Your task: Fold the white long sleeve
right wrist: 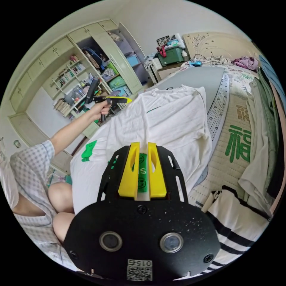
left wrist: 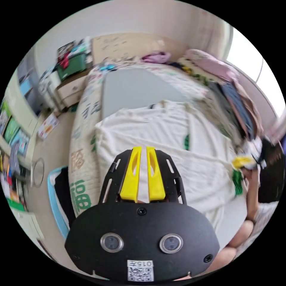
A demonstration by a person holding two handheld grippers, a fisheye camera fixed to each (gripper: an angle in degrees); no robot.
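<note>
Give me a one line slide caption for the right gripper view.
Right gripper hovers, jaws nearly closed, over a white long sleeve spread on a bed, the left gripper raised beyond.

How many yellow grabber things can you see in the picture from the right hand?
2. The right gripper is up close at the bottom, over the white shirt. The left gripper is farther off, held up in a hand in front of the shelves.
</note>
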